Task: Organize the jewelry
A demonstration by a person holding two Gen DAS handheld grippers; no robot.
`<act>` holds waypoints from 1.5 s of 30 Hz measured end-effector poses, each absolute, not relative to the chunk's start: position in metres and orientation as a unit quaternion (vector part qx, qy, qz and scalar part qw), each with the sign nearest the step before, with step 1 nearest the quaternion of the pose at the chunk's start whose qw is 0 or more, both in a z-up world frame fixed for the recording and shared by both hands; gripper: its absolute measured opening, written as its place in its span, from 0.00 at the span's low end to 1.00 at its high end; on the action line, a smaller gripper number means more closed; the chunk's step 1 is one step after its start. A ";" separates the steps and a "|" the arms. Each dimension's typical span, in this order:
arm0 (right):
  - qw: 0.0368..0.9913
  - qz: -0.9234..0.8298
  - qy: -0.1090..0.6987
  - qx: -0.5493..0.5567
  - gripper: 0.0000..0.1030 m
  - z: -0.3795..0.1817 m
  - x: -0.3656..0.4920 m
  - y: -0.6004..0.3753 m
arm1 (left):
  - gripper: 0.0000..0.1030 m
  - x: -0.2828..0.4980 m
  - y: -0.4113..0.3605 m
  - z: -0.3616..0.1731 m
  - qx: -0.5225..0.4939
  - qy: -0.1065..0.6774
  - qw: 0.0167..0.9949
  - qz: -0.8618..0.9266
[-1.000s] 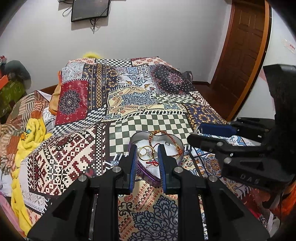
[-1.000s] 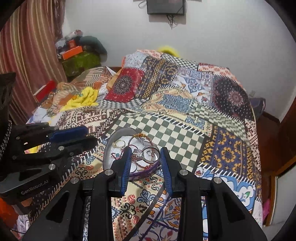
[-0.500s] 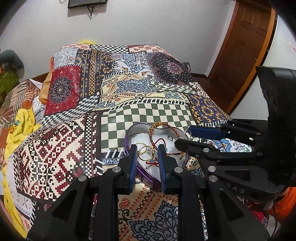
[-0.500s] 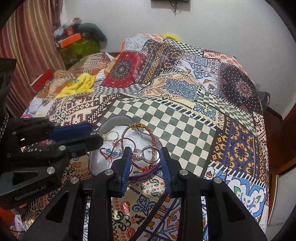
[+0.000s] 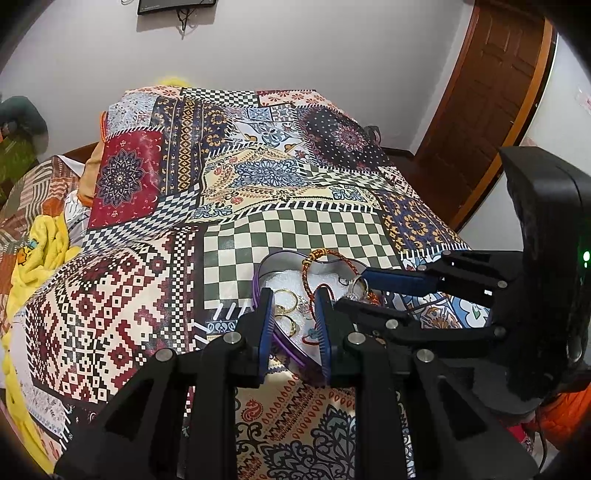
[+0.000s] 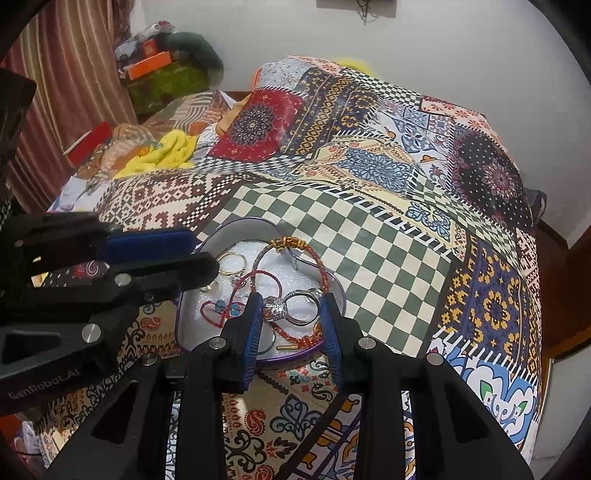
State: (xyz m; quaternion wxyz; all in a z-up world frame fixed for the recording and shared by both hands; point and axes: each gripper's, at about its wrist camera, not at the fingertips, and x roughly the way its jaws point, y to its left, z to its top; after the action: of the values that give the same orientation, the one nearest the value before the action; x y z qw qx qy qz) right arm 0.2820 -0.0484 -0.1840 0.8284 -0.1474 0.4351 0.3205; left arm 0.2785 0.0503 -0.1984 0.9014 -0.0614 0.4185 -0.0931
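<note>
A heart-shaped purple tin (image 6: pixel 334 284) (image 5: pixel 258 273) with white lining lies on the patterned bedspread. It holds gold rings (image 6: pixel 232 263) (image 5: pixel 286 297), a red-and-gold braided bracelet (image 6: pixel 291 244) (image 5: pixel 321 254), a red cord heart (image 6: pixel 218 314) and silver jewelled rings (image 6: pixel 291 306). My right gripper (image 6: pixel 291 317) is open, its fingertips straddling the silver rings without closing on them. My left gripper (image 5: pixel 293 314) is open, its tips over the tin's near side by the gold rings. Each gripper shows in the other's view, left (image 6: pixel 147 254), right (image 5: pixel 373 291).
The bed's quilt (image 5: pixel 288 229) fills both views. Yellow cloth (image 5: pixel 33 251) and piled clothes lie at the left side. A wooden door (image 5: pixel 491 103) stands at the right, and a wall-mounted screen (image 5: pixel 173 5) hangs on the far wall.
Both grippers have moved forward and down toward the tin, so it and the jewelry look larger. Both sets of jaws stay open.
</note>
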 end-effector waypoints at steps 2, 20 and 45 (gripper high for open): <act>0.828 0.321 0.435 -0.153 0.28 -0.184 0.281 -0.047 | 0.20 0.277 0.051 -0.197 -0.062 0.418 0.902 -0.091; 0.859 0.304 0.388 -0.139 0.33 -0.137 0.258 -0.064 | 0.20 0.233 0.057 -0.137 -0.064 0.352 0.931 -0.066; 0.967 0.248 0.051 -0.014 0.43 0.041 0.059 -0.153 | 0.64 0.029 0.020 0.015 -0.016 0.062 0.998 0.014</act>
State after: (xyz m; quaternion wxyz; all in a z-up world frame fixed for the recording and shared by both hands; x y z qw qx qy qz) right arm 0.0591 -0.1531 0.0411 0.9673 -0.0139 0.0514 0.2480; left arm 0.0285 0.0197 0.0149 0.9979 -0.0155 0.0621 0.0138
